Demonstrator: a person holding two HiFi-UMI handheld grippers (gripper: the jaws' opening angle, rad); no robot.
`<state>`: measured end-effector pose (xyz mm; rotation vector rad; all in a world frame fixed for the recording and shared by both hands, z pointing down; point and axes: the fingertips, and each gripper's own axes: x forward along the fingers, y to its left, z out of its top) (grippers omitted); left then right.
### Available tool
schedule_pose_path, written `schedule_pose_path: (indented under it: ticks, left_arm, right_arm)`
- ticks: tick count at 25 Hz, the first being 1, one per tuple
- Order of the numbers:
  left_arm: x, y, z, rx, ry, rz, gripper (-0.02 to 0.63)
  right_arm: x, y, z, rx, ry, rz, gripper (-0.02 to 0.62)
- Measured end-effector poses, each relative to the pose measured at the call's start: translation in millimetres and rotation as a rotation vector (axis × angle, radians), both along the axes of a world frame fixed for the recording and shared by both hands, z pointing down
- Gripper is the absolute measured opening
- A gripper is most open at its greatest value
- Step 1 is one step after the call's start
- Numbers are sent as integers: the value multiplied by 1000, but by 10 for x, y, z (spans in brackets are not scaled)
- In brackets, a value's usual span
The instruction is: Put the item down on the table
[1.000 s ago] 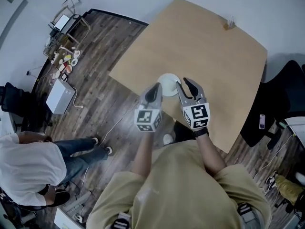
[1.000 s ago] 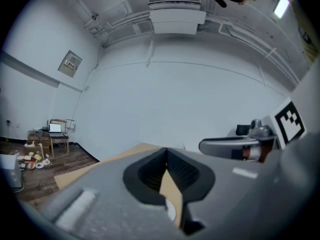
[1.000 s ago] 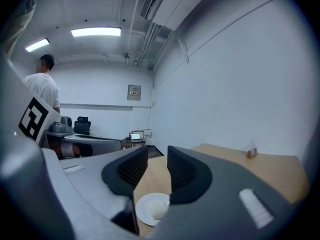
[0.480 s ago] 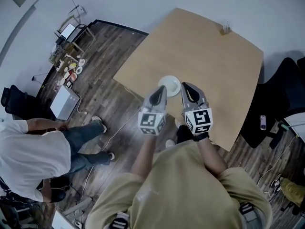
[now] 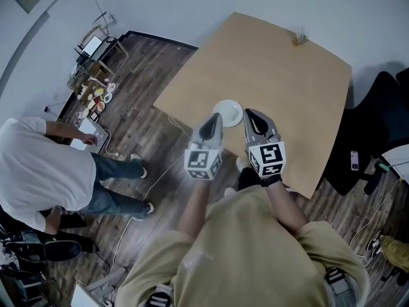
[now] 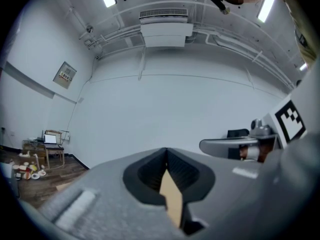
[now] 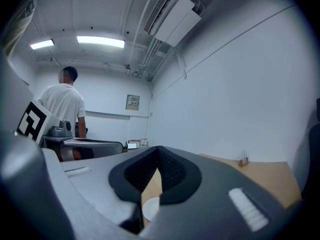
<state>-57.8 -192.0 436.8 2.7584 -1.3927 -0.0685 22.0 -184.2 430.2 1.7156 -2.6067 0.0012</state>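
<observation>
Quick update from my end. Not much has moved in the last sec tbh. The white plate [image 5: 227, 112] sits flat on the table [image 5: 281, 69], near the edge closest to the operator, same spot as a sec ago. Nothing's holding it.

Left gripper [image 5: 215, 123]: its own view shows the jaws closed tip to tip w/ nothing between them, just a sliver of tabletop showing through the slot behind the tips. Right gripper [image 5: 252, 116]: same deal, tips together and empty, and I can see a bit of the plate thru the gap below them. Both are raised just on the near side of the plate, one on each side, and they've barely drifted over the last sec.

The only real change is in the bg: the person in the white shirt [image 5: 38, 178] by the left wall has turned and leaned toward the clutter on the floor there. No effect on us.

So imo the put-down is basically done: plate down, both tools let go. All that's left is backing off w/o nudging it, since it's close to the table edge.
</observation>
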Motion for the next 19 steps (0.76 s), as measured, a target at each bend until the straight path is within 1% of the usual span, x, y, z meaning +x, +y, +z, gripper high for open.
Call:
schedule_pose_path:
  ticks: [6, 11, 19]
  left_arm:
    - [-17, -20, -51, 12, 4, -10, 2]
    - [-98, -43, -60, 17, 10, -30, 3]
    - [-207, -165, -3, -1, 6, -48, 2]
  right_arm:
    - [-14, -32, -73, 19, 12, -6, 5]
    - [-37, -68, -90, 32, 4, -2, 5]
    - [-71, -222, -35, 11, -4, 5, 5]
